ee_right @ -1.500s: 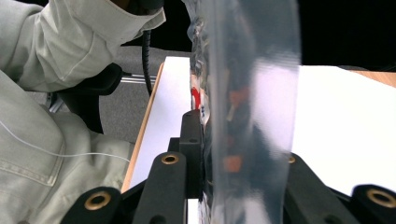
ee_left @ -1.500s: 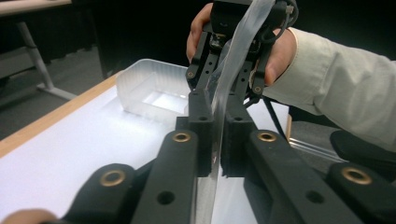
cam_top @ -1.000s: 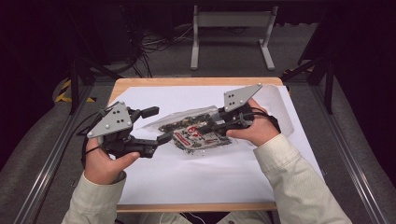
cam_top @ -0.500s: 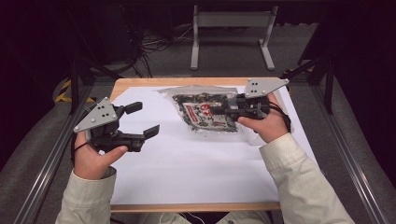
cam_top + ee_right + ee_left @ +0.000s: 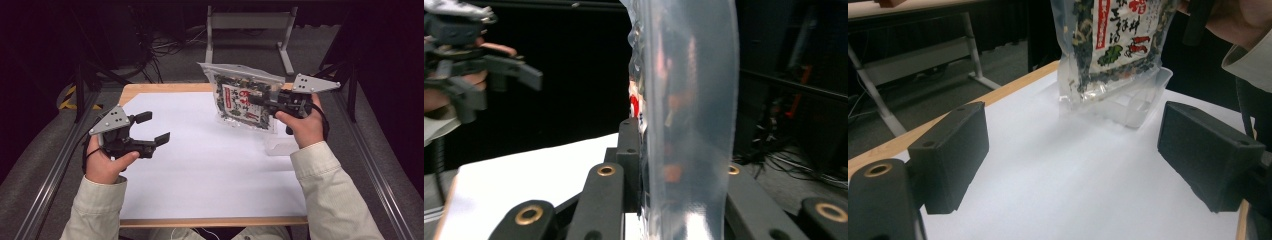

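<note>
Wooden table (image 5: pixel 150 88) in front of me, light edge showing along far and near sides. White sheet (image 5: pixel 210 165) spread flat over nearly whole top. Clear plastic tray (image 5: pixel 1135 102) sitting on sheet at far right, close to my right hand side. Bottom edge of snack bag (image 5: pixel 1108 45) hangs just over tray; contact with it — can't tell. Grey floor (image 5: pixel 50 145) around table.

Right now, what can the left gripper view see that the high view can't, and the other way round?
Left gripper view: the green leaf picture low on the bag's label, and the clear tray close behind the bag.

High view: the person's sleeves, and the right tongs shut on the bag.

Both: the snack bag held upright, the white table cover, and the open left tongs.
</note>
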The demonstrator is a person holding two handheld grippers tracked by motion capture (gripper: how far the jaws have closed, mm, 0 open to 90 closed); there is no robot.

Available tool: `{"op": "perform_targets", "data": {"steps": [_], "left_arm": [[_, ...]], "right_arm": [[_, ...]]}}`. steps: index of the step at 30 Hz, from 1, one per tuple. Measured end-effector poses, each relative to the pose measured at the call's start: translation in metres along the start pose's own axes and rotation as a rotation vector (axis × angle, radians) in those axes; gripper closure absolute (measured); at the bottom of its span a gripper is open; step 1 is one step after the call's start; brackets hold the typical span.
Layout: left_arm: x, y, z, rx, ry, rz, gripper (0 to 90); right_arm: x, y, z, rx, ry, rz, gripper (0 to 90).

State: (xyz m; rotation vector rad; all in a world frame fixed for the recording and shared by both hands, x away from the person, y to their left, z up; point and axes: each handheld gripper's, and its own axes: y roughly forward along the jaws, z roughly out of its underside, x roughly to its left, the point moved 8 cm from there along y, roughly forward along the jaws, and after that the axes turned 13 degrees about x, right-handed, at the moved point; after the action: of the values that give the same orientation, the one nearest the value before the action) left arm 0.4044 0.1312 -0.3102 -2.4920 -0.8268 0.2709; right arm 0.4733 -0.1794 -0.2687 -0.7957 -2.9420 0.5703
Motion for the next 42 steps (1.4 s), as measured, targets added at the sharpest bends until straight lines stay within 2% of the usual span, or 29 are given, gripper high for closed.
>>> {"op": "perform_targets", "data": {"steps": [2, 6, 13, 20, 26, 32, 38, 42], "left_arm": [[0.001, 0.001, 0.001, 0.002, -0.001, 0.000, 14.0], [0.001, 0.003, 0.002, 0.009, -0.004, 0.009, 14.0], [0.001, 0.005, 0.005, 0.022, -0.005, 0.007, 13.9], [0.004, 0.008, 0.010, 0.044, -0.020, 0.004, 13.7], [0.007, 0.008, 0.016, 0.061, -0.033, 0.002, 13.6], [0.008, 0.006, 0.018, 0.064, -0.043, -0.005, 13.5], [0.009, 0.005, 0.019, 0.060, -0.035, -0.007, 13.7], [0.008, 0.007, 0.019, 0.062, -0.034, 0.000, 14.0]], "right_arm": [[-0.008, -0.003, 0.003, -0.011, 0.036, 0.012, 75.6], [-0.028, -0.013, 0.008, -0.048, 0.077, 0.070, 75.7], [-0.055, -0.027, 0.018, -0.070, 0.109, 0.161, 75.7], [-0.070, -0.037, 0.023, -0.092, 0.126, 0.207, 75.7], [-0.086, -0.049, 0.031, -0.096, 0.133, 0.273, 75.7], [-0.095, -0.055, 0.036, -0.099, 0.145, 0.304, 75.6], [-0.103, -0.062, 0.043, -0.070, 0.152, 0.347, 75.7], [-0.108, -0.067, 0.047, -0.082, 0.159, 0.365, 75.7]]}}
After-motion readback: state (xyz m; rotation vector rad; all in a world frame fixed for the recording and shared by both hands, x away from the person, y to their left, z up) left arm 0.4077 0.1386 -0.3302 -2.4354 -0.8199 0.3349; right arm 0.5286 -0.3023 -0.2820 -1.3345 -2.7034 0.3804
